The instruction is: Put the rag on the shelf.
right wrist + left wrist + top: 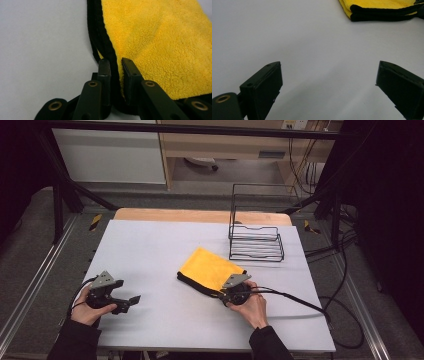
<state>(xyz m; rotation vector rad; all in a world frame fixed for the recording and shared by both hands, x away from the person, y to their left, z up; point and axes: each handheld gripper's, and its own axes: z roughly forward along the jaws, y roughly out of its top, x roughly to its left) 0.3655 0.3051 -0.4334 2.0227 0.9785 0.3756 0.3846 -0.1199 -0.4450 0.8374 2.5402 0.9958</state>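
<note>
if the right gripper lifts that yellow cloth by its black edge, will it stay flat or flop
Probably flop: the yellow cloth looks like soft, fuzzy fabric lying folded in layers, so it would likely hang and unfold. The right gripper pinches the black edge, and the nap should keep it from slipping.

Fluffy, matt yellow pile on the folded cloth (162,45), edged with a black stitched hem of finer, duller weave. Under the cloth, a smooth pale grey table top (165,250), faintly sheeny, laid over bare light wood at its far edge. Beyond the cloth, thin black metal wire in the rack (256,235). Hard matt black plastic on the right gripper (116,66) and left gripper (328,82), with brass-coloured metal eyelets.
</note>
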